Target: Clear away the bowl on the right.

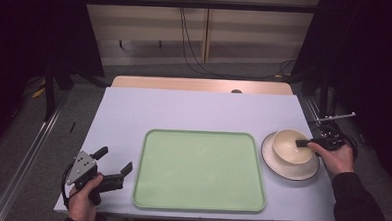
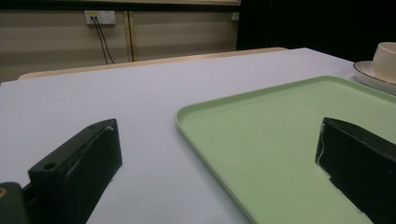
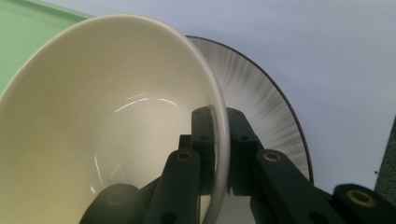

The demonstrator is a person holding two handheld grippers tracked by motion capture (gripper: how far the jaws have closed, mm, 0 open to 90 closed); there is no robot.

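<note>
Where rim meets tongs (image 3: 218, 140), bowl (image 3: 107, 126) pinched

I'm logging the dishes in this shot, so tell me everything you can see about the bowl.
The bowl is cream-coloured, round and deep, with a smooth glossy surface that looks like glazed ceramic, and nothing inside it. It stands on a pale plate with a dark rim, on the table to the right of the green tray. The right hand-held gripper is closed on its rim at the side nearest the person's right hand, one jaw inside the bowl and one outside. Whether it is being tilted or lifted cannot be told.
</note>
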